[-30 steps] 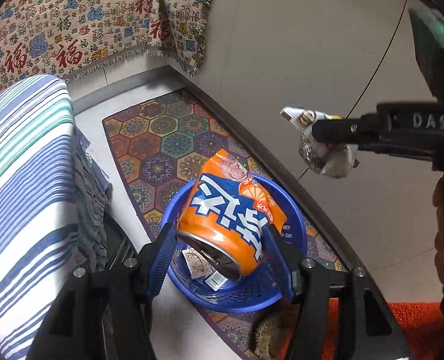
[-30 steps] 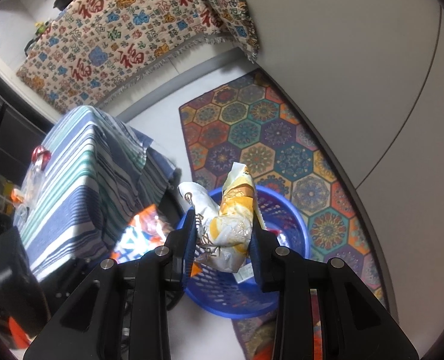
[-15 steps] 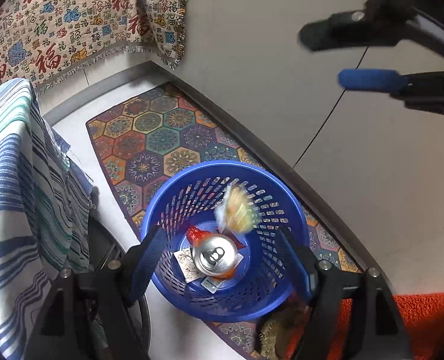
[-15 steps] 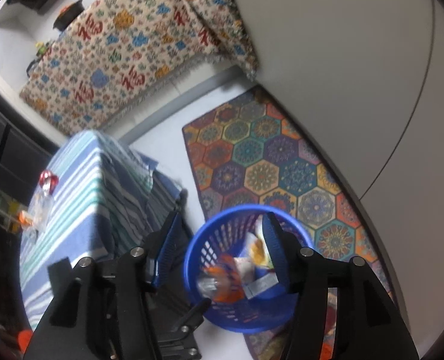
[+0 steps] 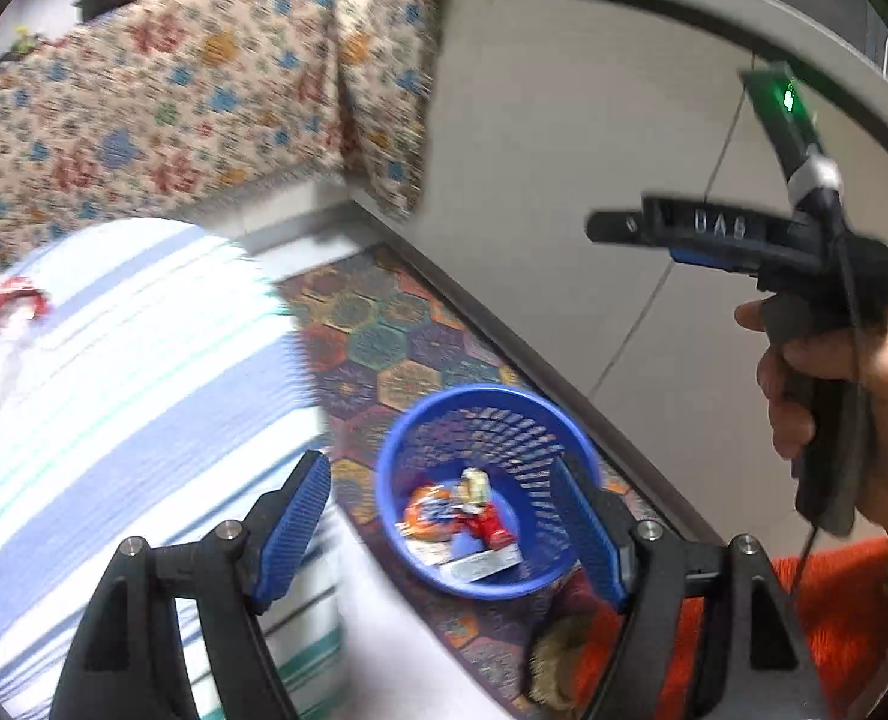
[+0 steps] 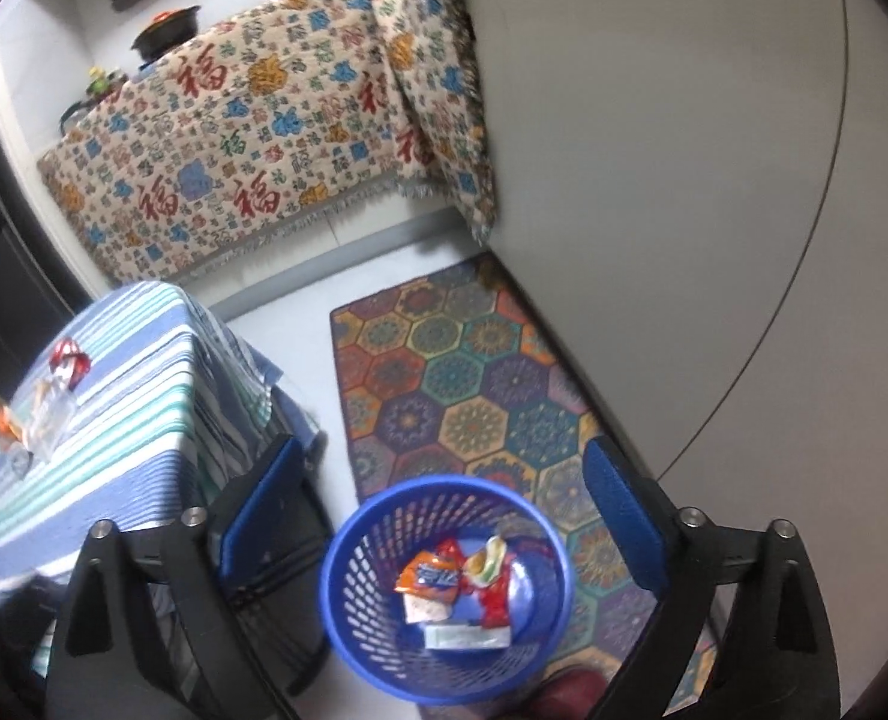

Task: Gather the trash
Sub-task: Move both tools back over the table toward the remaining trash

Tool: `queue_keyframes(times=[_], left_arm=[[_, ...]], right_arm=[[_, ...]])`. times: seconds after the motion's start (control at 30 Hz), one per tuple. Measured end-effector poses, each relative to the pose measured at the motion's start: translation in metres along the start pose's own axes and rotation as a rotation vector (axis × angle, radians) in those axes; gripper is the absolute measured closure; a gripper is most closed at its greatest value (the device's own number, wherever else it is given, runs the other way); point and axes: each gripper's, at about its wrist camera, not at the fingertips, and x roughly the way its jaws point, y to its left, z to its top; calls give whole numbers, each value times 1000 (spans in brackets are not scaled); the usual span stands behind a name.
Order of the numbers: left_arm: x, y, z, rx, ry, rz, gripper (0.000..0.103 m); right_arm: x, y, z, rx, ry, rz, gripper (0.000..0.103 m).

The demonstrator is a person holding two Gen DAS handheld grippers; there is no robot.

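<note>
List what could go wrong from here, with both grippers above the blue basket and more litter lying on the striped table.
1. The blue basket stands close beside the striped table; a low swing toward the table could knock it over and spill the orange can and wrappers.
2. The clear wrapper on the table looks thin and flat, so the pads may slide over it.
3. The left gripper and right gripper, its jaws opening, are near each other and might collide.

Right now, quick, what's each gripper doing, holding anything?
Left gripper: open, holding nothing, above the blue basket.
Right gripper: jaws opening, nothing between them.
</note>
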Motion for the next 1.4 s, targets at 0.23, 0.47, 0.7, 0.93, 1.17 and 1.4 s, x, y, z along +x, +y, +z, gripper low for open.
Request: queue_keyframes(times=[0.23,0.47,0.7,0.93,1.17,1.4], left_arm=[[-50,112,-45,-131,35,204,26],[-81,223,-89,-288,63,397,26],[-99,290,-113,-400,56,468,24],[-96,300,-111,-427,48,489,7],[-95,323,-78,-452,-11,451,7],[-62,334,-22,-436,-24,511,7]], right_arm=[[-16,75,-13,-176,-41,59,7],[-17,195,-55,-378,-19,229,6],[22,303,-101,-498,128,300,6],[60,336,-109,-529,161,249,2],[68,344,-105,-548,152,261,0],[68,345,-105,-549,151,262,0]])
